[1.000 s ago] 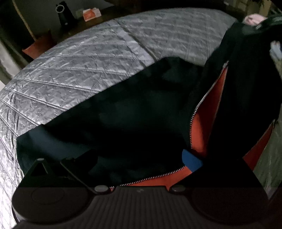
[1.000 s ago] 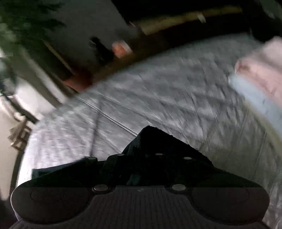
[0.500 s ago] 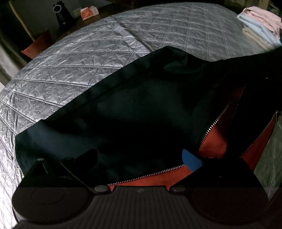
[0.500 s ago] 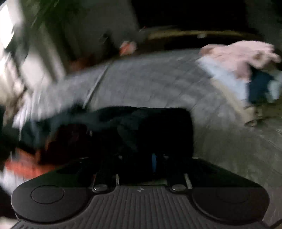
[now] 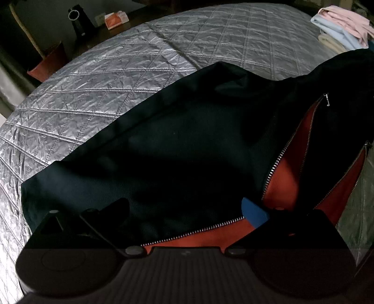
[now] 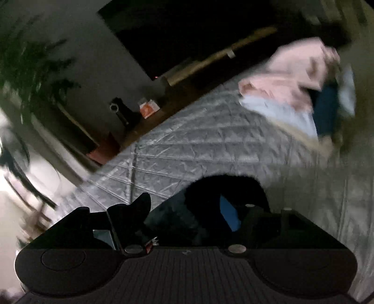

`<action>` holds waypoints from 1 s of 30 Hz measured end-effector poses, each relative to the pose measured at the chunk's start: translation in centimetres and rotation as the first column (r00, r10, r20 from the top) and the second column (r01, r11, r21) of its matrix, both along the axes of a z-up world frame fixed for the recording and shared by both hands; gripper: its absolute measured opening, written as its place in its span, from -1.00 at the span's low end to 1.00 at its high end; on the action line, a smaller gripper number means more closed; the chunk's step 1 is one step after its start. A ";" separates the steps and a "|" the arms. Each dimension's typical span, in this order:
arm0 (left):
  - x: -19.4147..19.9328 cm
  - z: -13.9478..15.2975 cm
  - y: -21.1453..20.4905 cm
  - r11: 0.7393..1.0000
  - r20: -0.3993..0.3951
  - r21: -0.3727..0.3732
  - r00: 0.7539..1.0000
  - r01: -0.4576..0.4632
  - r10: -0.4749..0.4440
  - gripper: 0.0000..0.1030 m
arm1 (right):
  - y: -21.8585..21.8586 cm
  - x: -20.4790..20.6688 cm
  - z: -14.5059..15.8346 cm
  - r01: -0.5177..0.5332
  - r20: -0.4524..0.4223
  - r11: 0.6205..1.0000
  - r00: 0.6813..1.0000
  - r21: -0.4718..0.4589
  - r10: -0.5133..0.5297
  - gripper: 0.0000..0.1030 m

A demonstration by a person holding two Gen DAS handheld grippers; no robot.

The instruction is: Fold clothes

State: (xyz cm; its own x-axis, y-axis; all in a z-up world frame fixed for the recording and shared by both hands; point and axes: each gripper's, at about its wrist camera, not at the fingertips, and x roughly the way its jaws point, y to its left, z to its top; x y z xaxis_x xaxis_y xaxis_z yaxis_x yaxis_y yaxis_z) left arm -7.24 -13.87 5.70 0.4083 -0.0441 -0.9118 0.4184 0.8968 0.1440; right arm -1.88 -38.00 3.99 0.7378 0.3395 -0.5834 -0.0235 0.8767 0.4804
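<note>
Left hand-held gripper: we are seeing its two fingers spread wide, one at the lower left and one with a blue pad at the lower right. The jaws are standing apart, clenching nothing, with the jacket's zipper edge lying between them.

Right hand-held gripper: we are seeing it tilted and blurred. Its fingers are sitting apart, with a bunch of dark cloth lying between them against the blue pad. We cannot tell whether it is grasping that cloth or has let go.

Jacket: we are looking at a dark jacket lying spread across the bed, its orange lining showing where the front is opening along the silver zipper. Its right part is running off the edge of the left view.

Bed: it is carrying a grey quilted cover that is looking crinkled, and the jacket is resting on it.

Folded pile: pink, pale blue and cream clothes are sitting at the far right corner of the bed, well apart from the left hand-held gripper.

Counter: beyond the bed, it is holding a dark cylinder and an orange packet.
</note>
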 end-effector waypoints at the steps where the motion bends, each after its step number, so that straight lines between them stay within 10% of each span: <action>1: 0.0 0.1 0.0 1.000 0.000 0.001 1.000 0.000 0.000 0.98 | 0.6 0.4 0.1 -0.029 0.000 0.999 1.000 -0.041 0.029 0.47; 5: 0.0 0.3 0.5 1.000 0.000 0.000 1.000 0.003 -0.003 0.99 | 1.7 2.1 -0.3 -0.132 -0.083 0.983 0.989 -0.127 0.122 -0.52; 14: 0.5 0.5 0.7 1.000 0.002 0.003 1.000 -0.017 0.017 0.98 | 0.7 -1.0 0.5 -0.373 -0.092 0.863 0.927 -0.341 0.364 -0.65; 21: 1.3 1.3 2.3 0.993 0.000 -0.036 0.994 -0.109 0.109 0.98 | -4.4 -1.6 -3.7 -0.118 -0.199 0.914 0.979 -0.389 0.041 -0.78; 24: 2.0 1.3 2.6 0.989 -0.013 -0.059 0.991 -0.135 0.135 0.98 | -4.4 -2.2 -2.5 -0.109 -0.151 0.949 0.986 -0.296 0.066 -0.55; 28: 2.2 1.4 2.9 0.975 -0.051 -0.120 0.982 -0.185 0.180 0.98 | -2.0 -3.0 -0.5 -0.190 -0.025 0.938 0.981 -0.289 0.191 0.54; 30: 2.1 1.4 2.9 0.972 -0.059 -0.134 0.981 -0.192 0.185 0.98 | -1.6 -2.5 -0.4 -0.208 -0.030 0.936 0.978 -0.284 0.209 0.53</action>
State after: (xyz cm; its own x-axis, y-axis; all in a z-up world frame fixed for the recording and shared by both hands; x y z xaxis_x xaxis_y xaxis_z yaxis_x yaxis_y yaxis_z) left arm -5.18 -10.95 7.08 0.3793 -0.0973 -0.9201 0.2430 0.9700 -0.0023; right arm -4.37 -39.61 3.57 0.6687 0.3062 -0.6776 -0.2207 0.9519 0.2124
